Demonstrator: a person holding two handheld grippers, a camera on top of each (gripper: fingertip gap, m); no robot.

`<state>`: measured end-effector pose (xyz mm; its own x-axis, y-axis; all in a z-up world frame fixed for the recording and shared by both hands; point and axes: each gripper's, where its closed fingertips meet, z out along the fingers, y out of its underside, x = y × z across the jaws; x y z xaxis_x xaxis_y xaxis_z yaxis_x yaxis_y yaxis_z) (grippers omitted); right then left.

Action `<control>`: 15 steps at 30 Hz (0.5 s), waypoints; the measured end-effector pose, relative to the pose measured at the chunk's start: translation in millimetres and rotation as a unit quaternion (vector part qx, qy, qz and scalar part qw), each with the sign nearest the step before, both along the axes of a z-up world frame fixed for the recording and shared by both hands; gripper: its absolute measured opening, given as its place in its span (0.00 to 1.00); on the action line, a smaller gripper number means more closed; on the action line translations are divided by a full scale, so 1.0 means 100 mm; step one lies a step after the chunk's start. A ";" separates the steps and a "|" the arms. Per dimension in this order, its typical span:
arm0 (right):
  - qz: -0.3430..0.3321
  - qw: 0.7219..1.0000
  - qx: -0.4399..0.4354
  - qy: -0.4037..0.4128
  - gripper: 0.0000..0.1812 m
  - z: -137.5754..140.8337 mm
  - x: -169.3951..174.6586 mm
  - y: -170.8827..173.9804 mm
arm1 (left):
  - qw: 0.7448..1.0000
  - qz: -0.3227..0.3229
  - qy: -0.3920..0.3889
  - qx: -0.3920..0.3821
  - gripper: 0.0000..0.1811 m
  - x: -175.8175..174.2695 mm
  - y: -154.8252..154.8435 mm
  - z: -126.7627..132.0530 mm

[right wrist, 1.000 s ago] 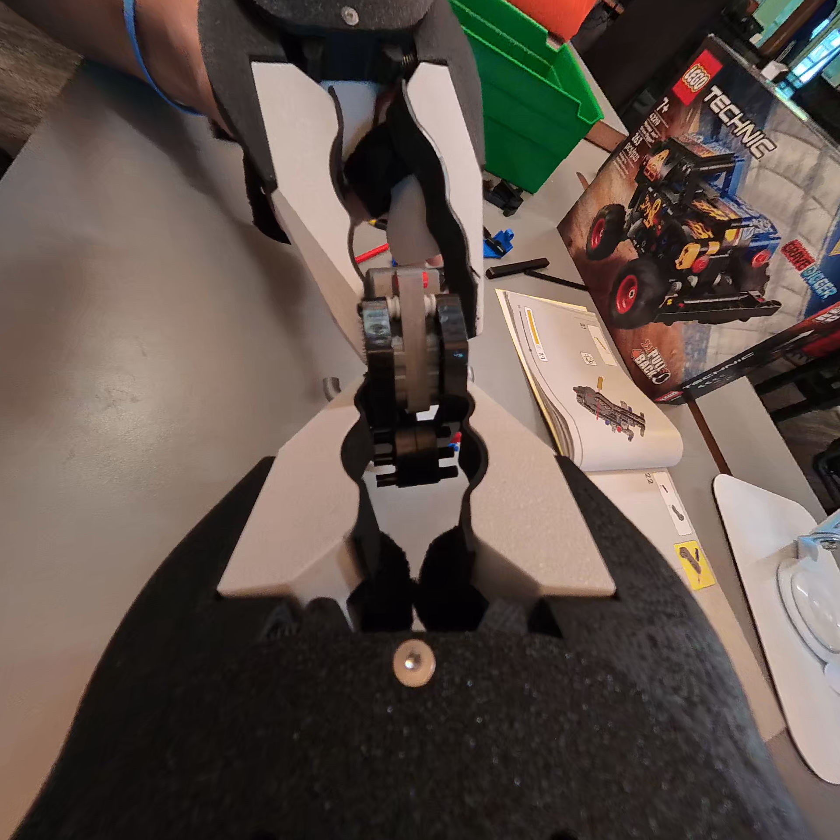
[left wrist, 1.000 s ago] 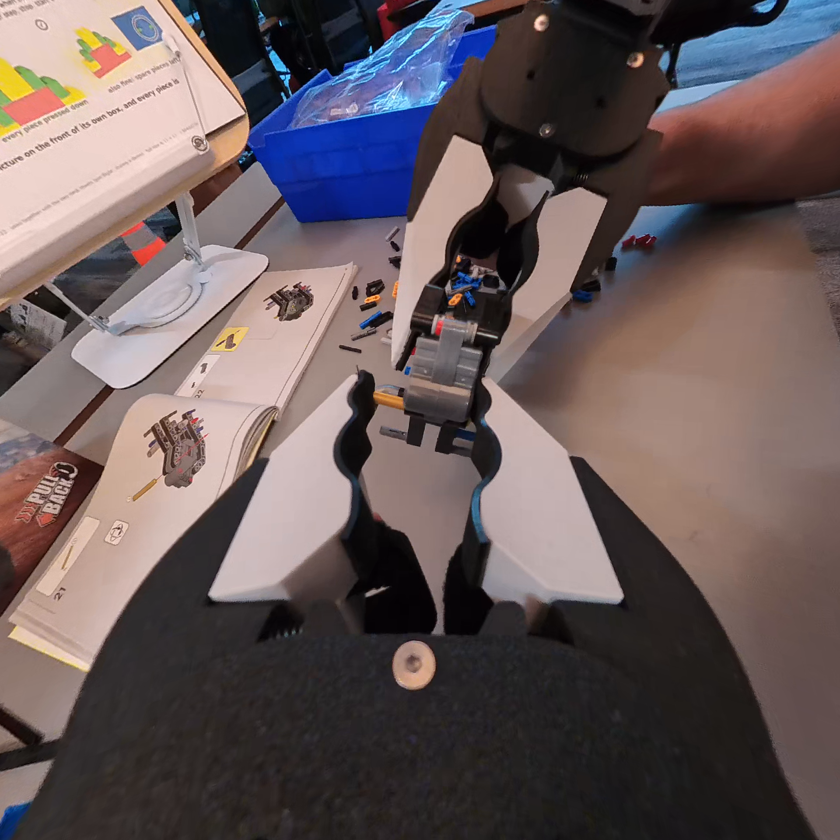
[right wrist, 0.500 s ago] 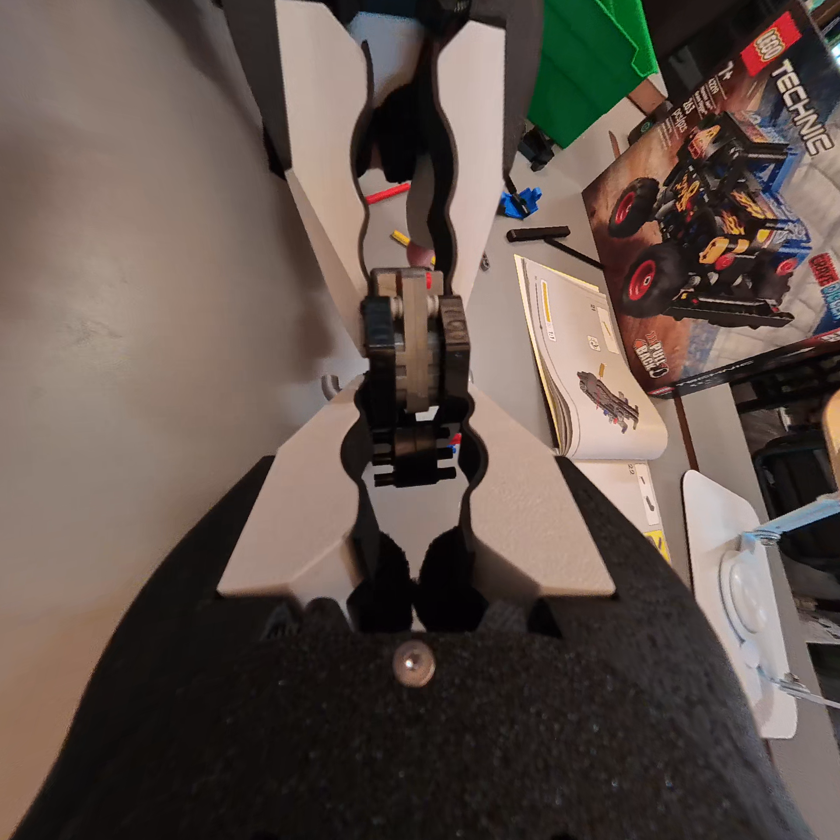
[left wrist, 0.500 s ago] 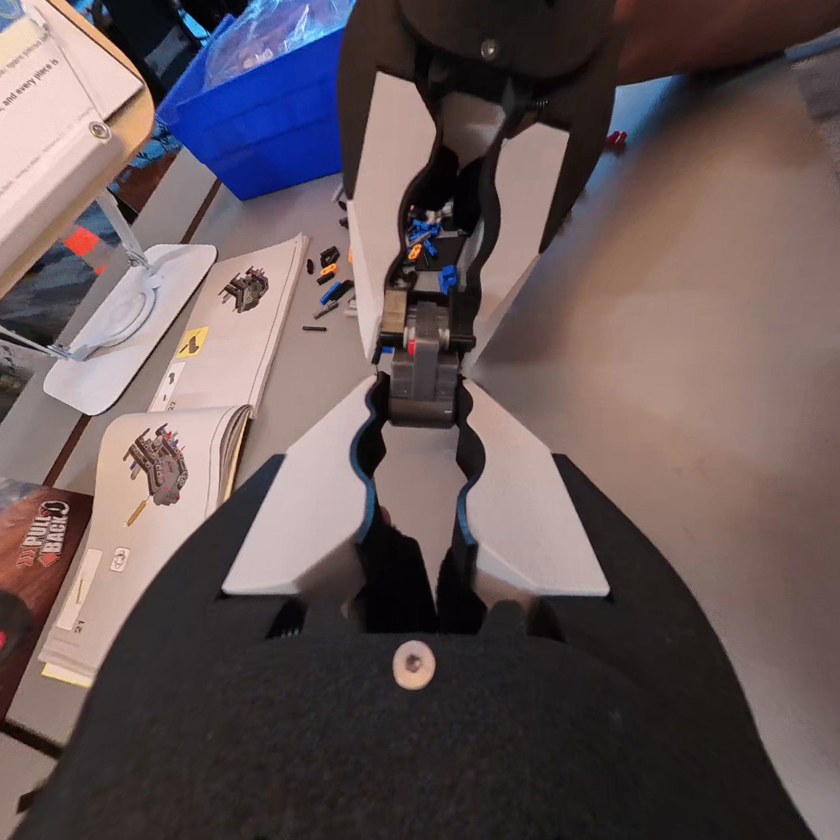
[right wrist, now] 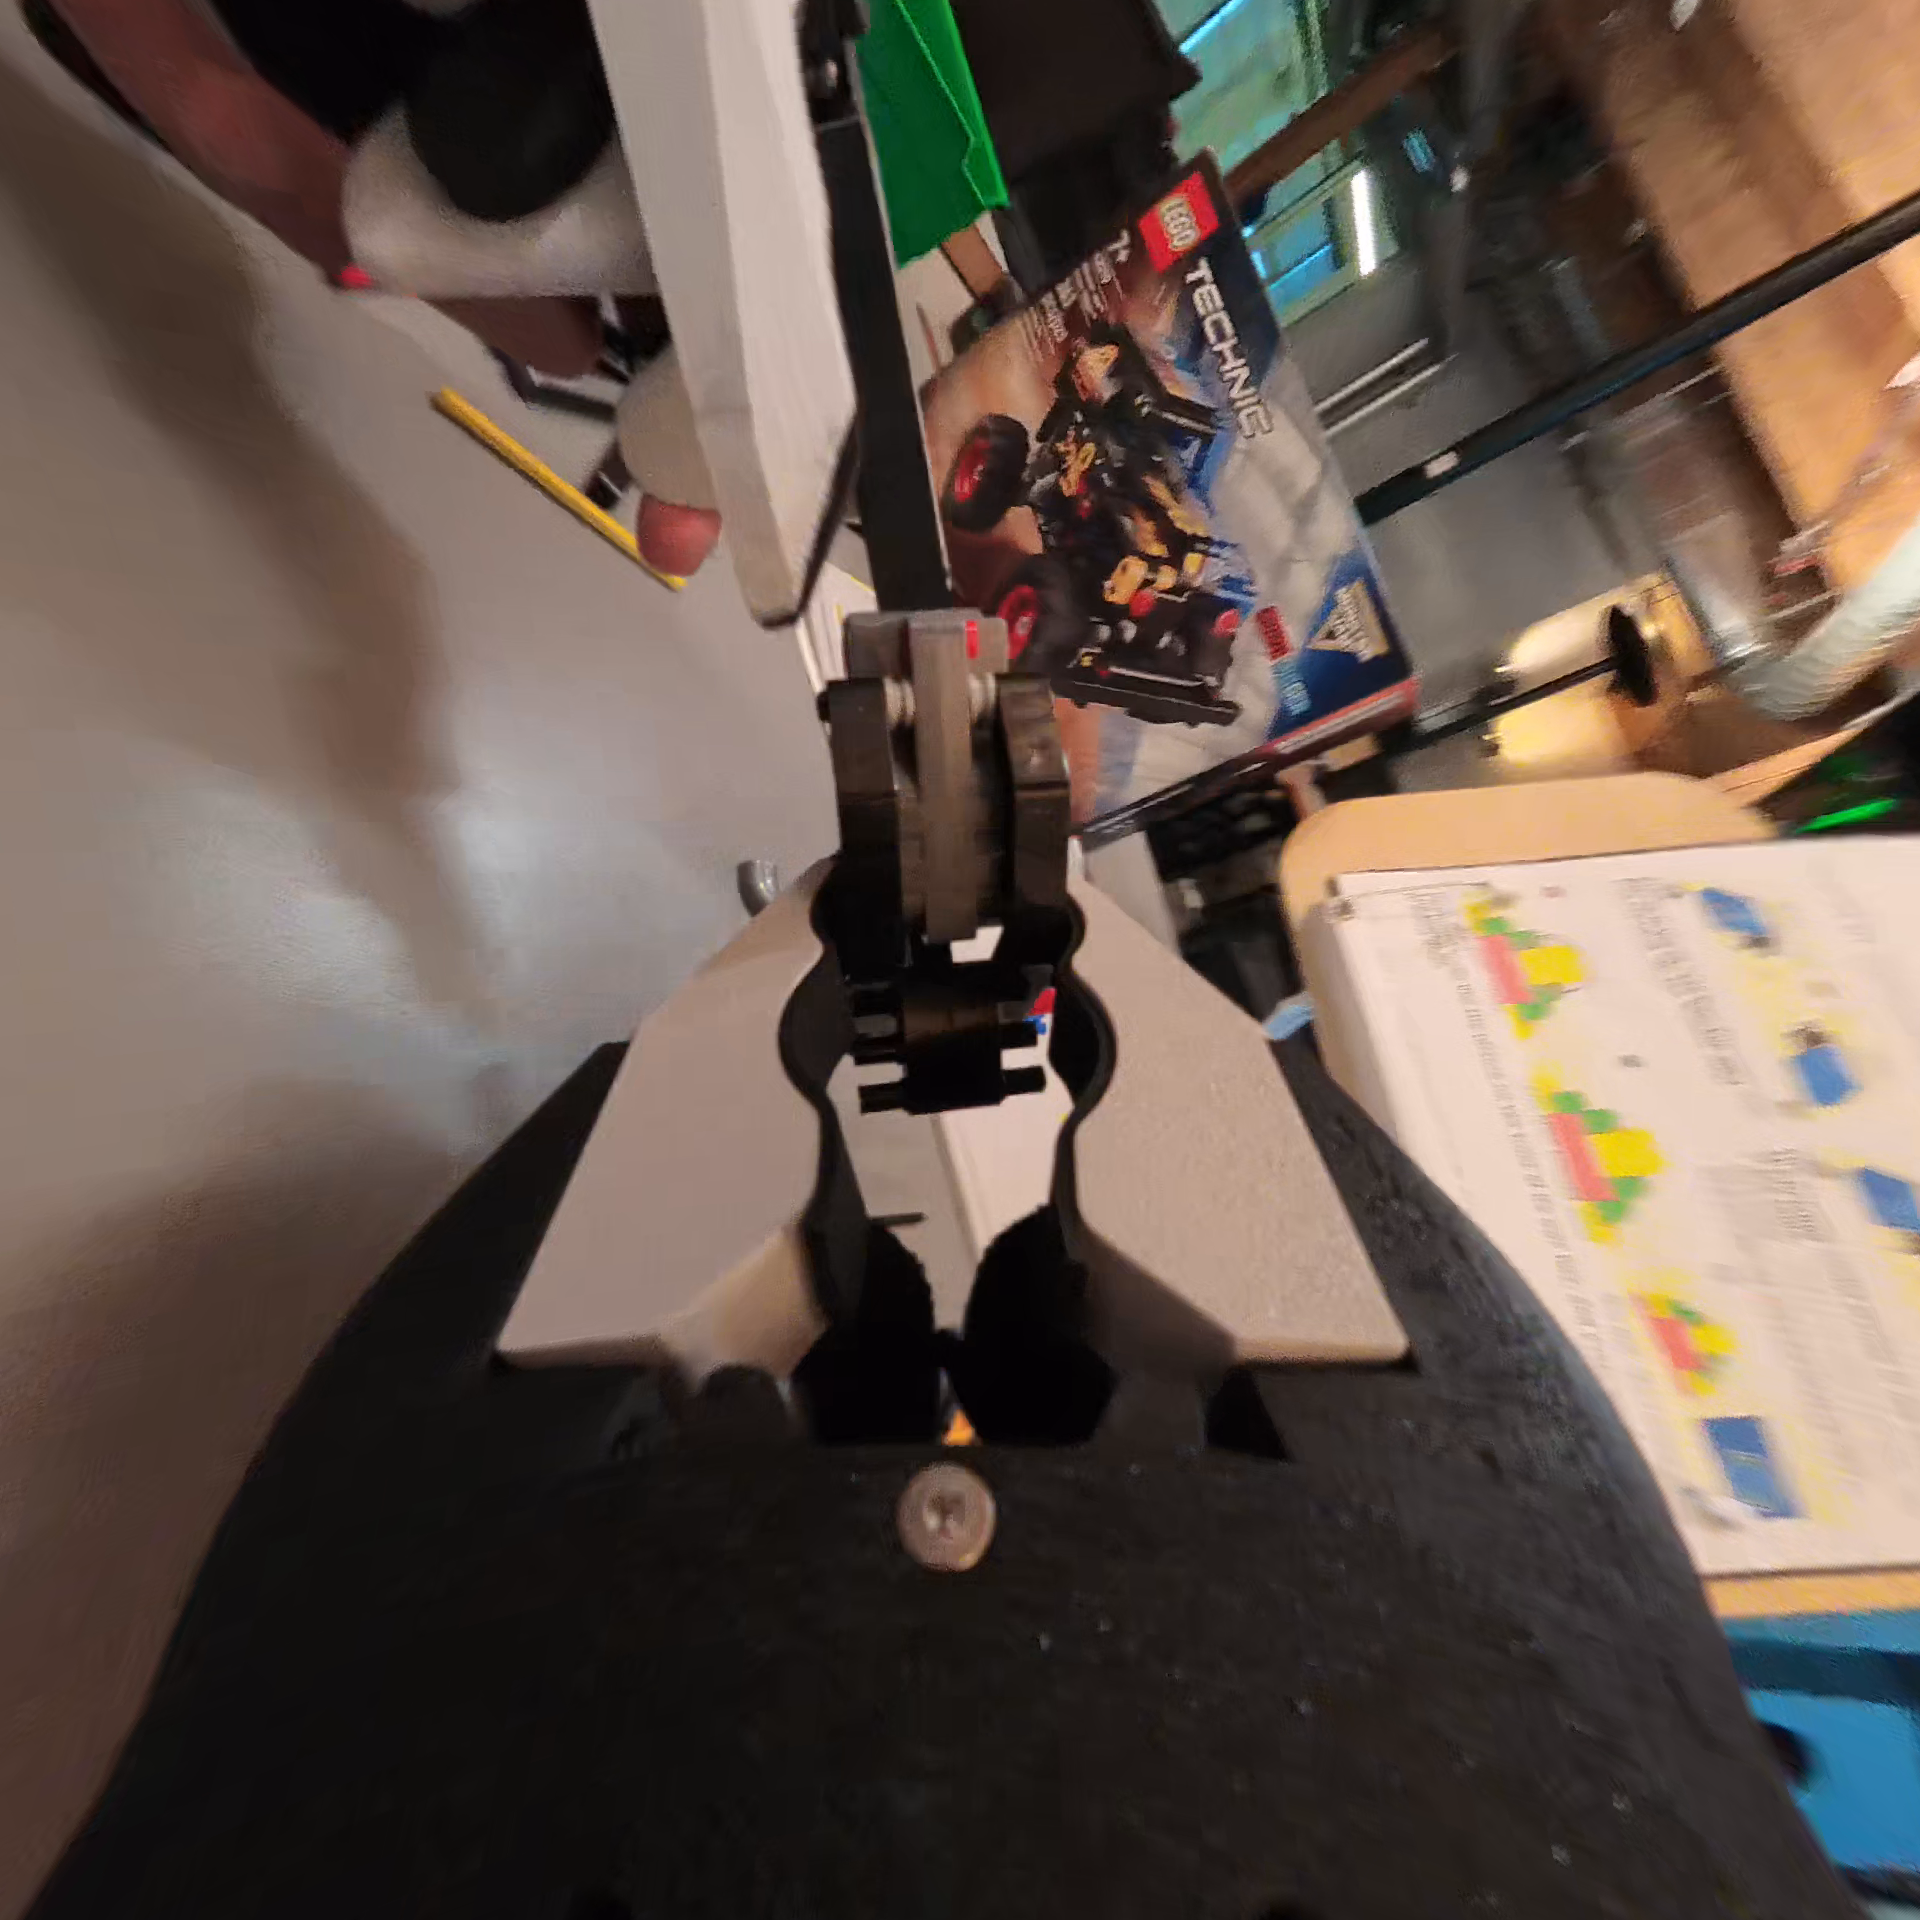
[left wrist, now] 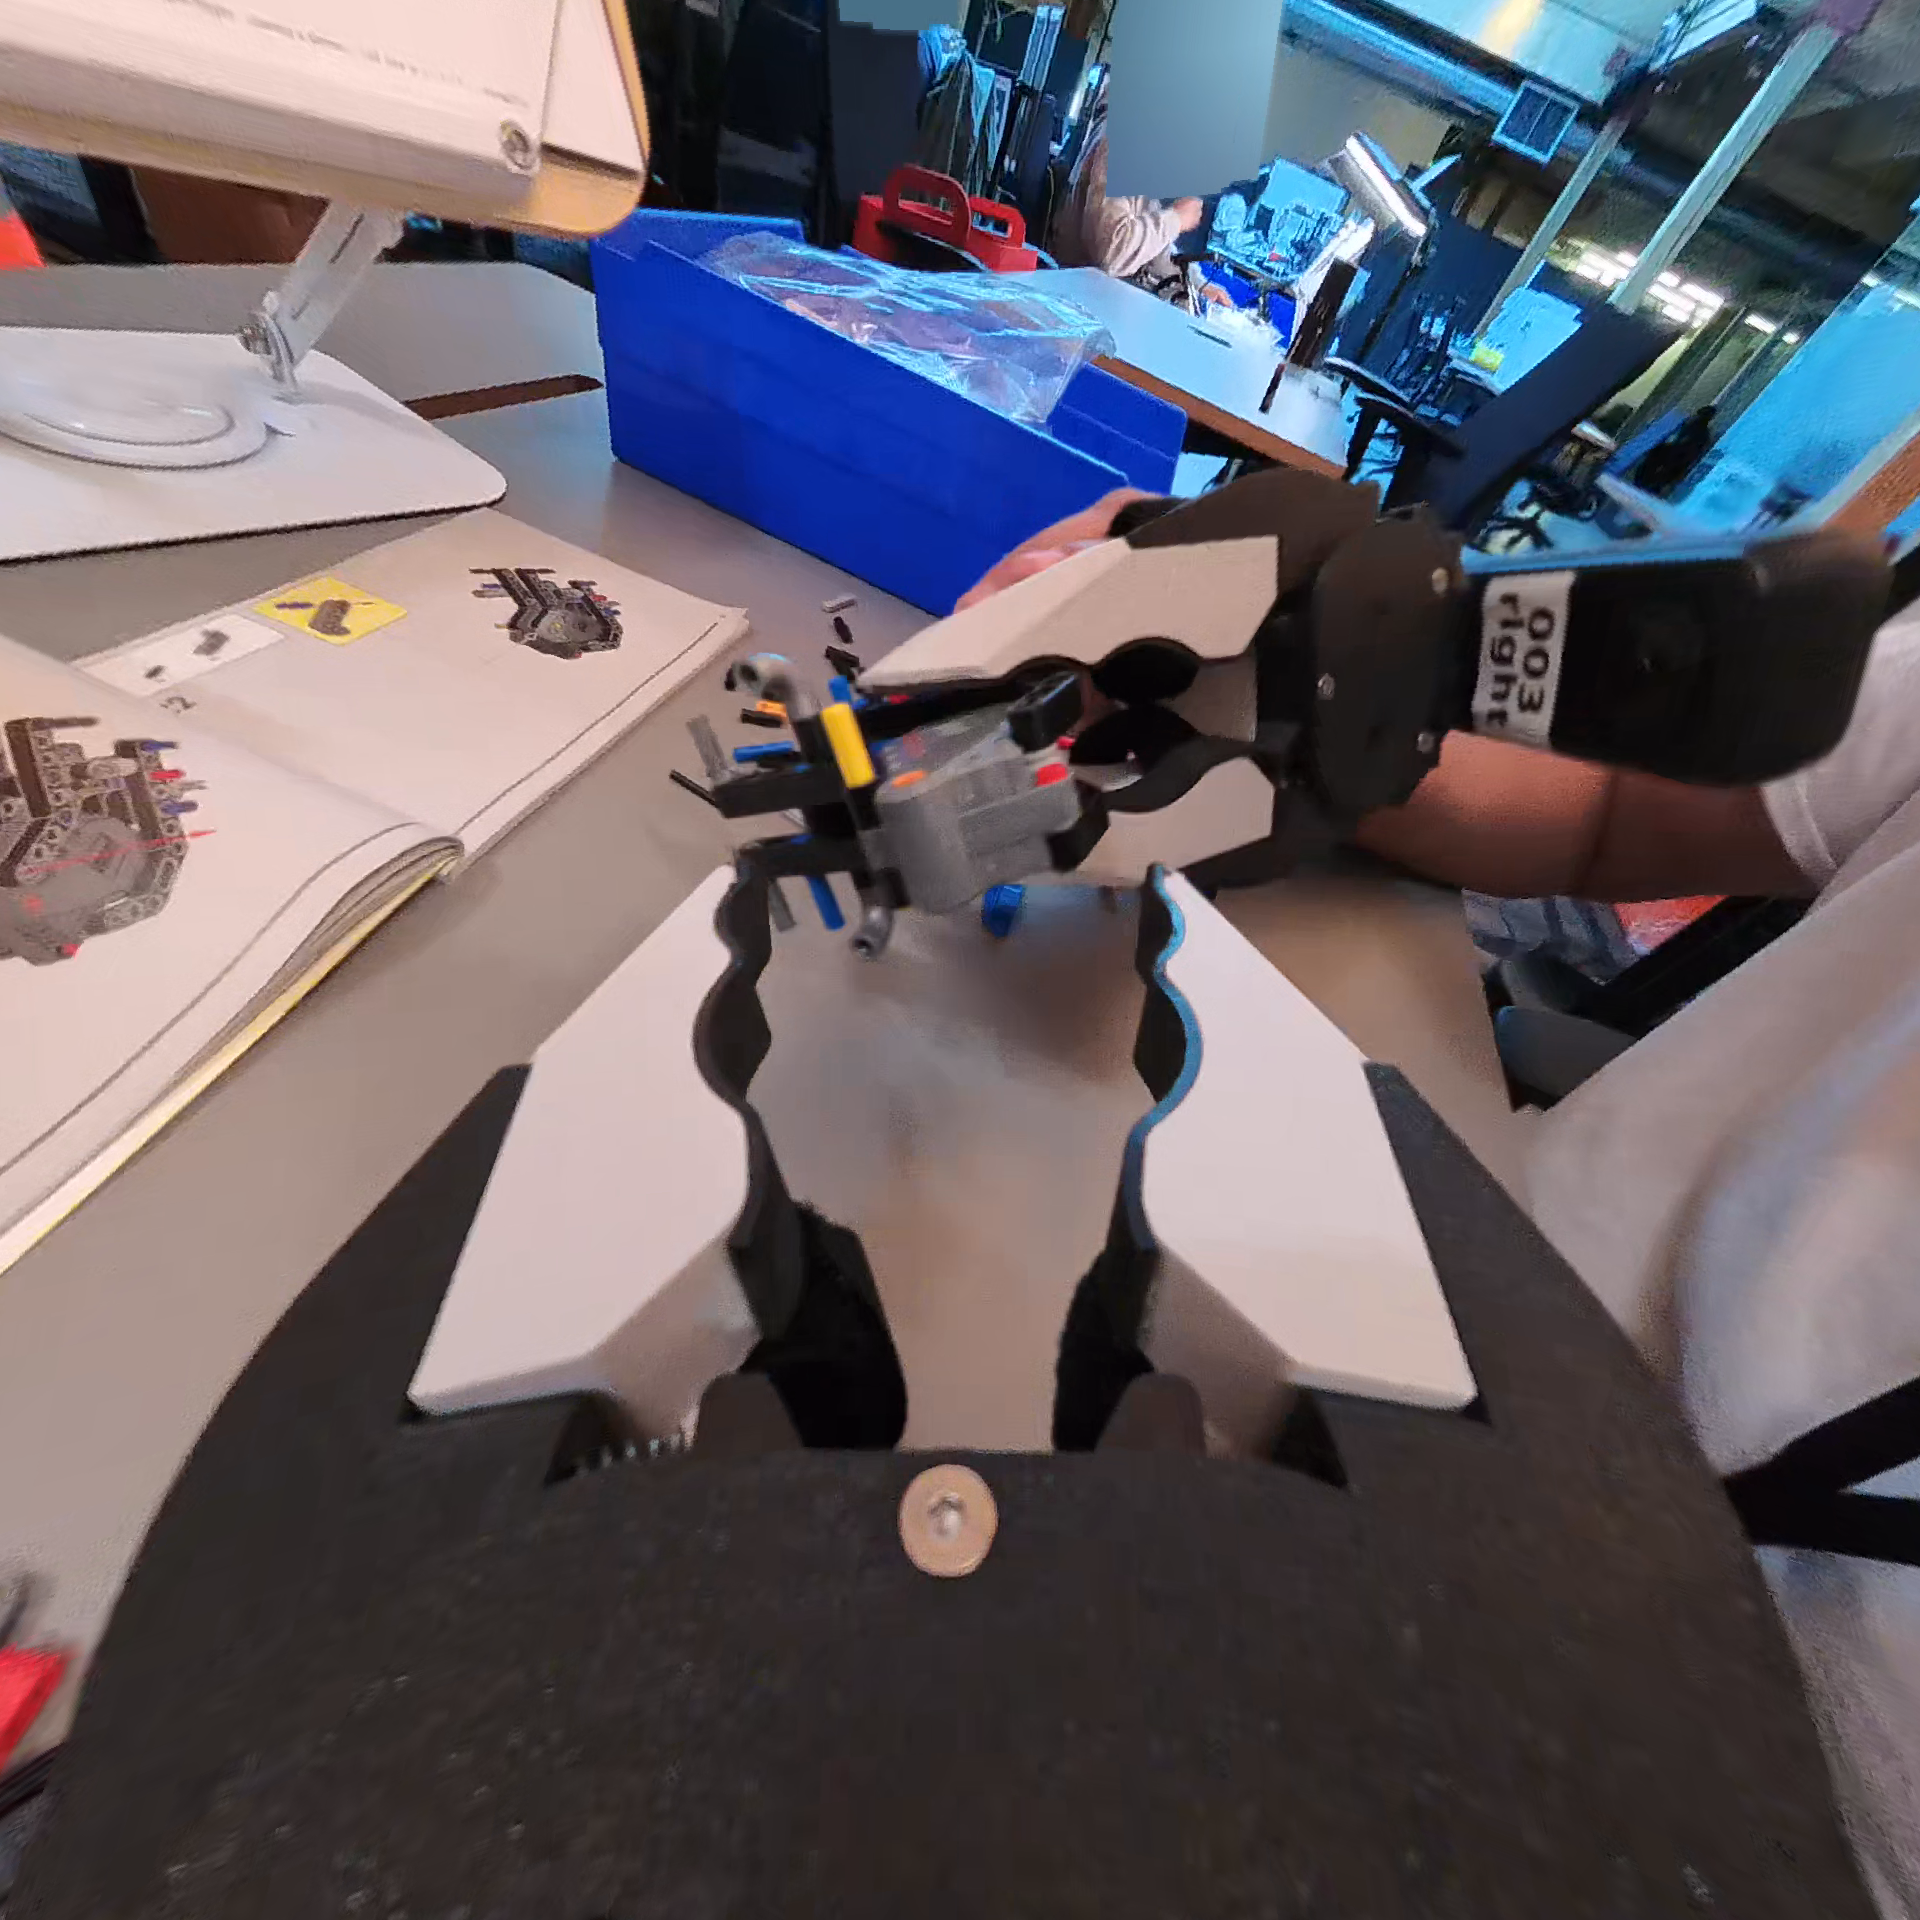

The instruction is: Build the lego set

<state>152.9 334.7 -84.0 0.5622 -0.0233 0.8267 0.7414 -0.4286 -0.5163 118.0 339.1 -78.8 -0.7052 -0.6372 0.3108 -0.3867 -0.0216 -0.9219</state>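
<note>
The partly built lego assembly, grey and black with blue pins and a yellow piece, hangs just above the grey table. My right gripper comes in from the right and is shut on it. In the right wrist view the right gripper clamps the assembly at its black end, the grey part sticking forward. My left gripper is wide open and empty, its tips just short of the assembly. One of its white fingers shows in the right wrist view.
An open instruction booklet lies to the left. A blue bin with a plastic bag stands behind, with small loose pieces in front of it. A white stand base is at far left. The set's box and a yellow axle lie beyond. The gap from one gripper's tips to the other's is roughly 4 cm.
My left gripper has opened wide and drawn back from the assembly's grey end. My right gripper has turned and swung to the side with the assembly still in it.
</note>
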 end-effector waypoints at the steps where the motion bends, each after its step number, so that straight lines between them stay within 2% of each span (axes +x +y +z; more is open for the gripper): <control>1: -0.010 0.999 0.002 -0.035 0.18 0.01 0.00 0.02 | 1.000 0.002 -0.007 0.005 0.38 -0.01 -0.04 -0.01; 5: -0.029 0.989 0.014 -0.147 0.18 0.07 -0.03 0.06 | 1.000 0.018 -0.010 -0.013 0.28 -0.01 -0.06 0.05; 6: -0.028 0.987 0.017 -0.155 0.18 0.08 -0.04 0.08 | 0.999 0.028 -0.007 -0.016 0.24 0.02 -0.02 0.04; 8: -0.034 0.985 0.014 -0.170 0.18 0.08 -0.04 0.10 | 0.999 0.029 -0.003 -0.027 0.22 0.03 0.01 0.04; 13: -0.039 0.981 0.038 -0.186 0.18 0.14 -0.06 0.12 | 0.998 0.032 -0.044 0.002 0.22 0.01 0.03 0.07; 15: -0.036 0.985 0.038 -0.165 0.18 0.11 -0.07 0.14 | 0.998 0.034 -0.058 0.019 0.22 0.01 0.04 0.08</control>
<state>145.8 348.6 -72.8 0.2573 -0.1223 0.9586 0.8436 -0.4554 -0.2846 119.1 343.6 -70.9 -0.6898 -0.6947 0.2039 -0.2759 -0.0082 -0.9612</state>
